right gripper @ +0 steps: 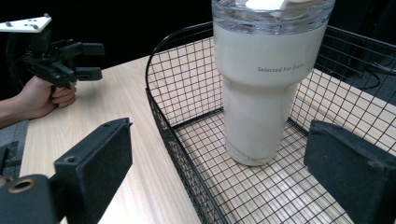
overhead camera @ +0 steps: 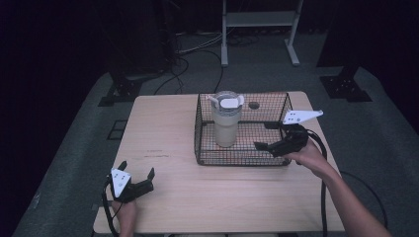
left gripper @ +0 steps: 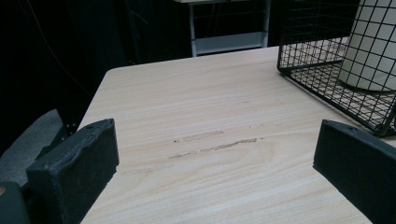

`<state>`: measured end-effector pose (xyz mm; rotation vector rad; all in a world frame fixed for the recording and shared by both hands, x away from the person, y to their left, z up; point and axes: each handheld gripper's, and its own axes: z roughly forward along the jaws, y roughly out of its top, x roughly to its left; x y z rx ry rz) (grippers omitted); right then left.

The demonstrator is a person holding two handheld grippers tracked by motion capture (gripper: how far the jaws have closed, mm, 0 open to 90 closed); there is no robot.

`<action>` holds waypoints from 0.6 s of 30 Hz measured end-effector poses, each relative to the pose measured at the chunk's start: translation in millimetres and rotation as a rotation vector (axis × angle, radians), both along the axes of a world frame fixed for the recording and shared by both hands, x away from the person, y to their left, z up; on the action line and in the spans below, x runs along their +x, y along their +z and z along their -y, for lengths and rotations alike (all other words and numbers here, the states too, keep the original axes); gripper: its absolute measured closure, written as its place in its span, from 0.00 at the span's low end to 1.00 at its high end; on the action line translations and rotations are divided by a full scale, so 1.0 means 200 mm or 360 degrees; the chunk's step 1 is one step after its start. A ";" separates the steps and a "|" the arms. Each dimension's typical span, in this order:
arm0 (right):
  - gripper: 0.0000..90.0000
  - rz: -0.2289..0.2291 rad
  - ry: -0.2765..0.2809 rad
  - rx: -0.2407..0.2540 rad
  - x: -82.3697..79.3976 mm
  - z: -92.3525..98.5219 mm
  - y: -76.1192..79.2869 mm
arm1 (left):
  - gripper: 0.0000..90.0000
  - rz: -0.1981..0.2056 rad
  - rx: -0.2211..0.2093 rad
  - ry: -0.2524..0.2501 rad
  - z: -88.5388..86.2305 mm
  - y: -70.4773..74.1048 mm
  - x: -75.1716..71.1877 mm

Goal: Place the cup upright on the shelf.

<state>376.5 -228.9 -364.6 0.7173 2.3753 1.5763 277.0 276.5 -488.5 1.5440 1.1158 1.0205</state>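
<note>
Upright inside the black wire basket [overhead camera: 200, 129] at the far side of the worktop [overhead camera: 173, 148] stands a tall cream tumbler [right gripper: 259, 88] with a clear lid; it looks rigid, smooth and probably slippery and top-heavy, so the narrower lower body seems the surest place to grip. Right claw [overhead camera: 271, 135] hangs wide open over the basket's right rim, whose walls cramp any sideways approach. Left claw [overhead camera: 136, 174], also wide and empty, waits over bare wood well apart.
</note>
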 end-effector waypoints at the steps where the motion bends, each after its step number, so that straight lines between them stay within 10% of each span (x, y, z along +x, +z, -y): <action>1: 0.08 -0.0001 -0.0002 0.0003 -0.01 0.00 0.00 | 0.00 0.0000 0.0001 0.0000 0.00 0.00 0.00; 18: 0.08 -0.0007 0.0018 0.0017 -0.11 0.04 -0.07 | 0.00 -0.0004 0.0004 0.0002 0.00 0.00 0.00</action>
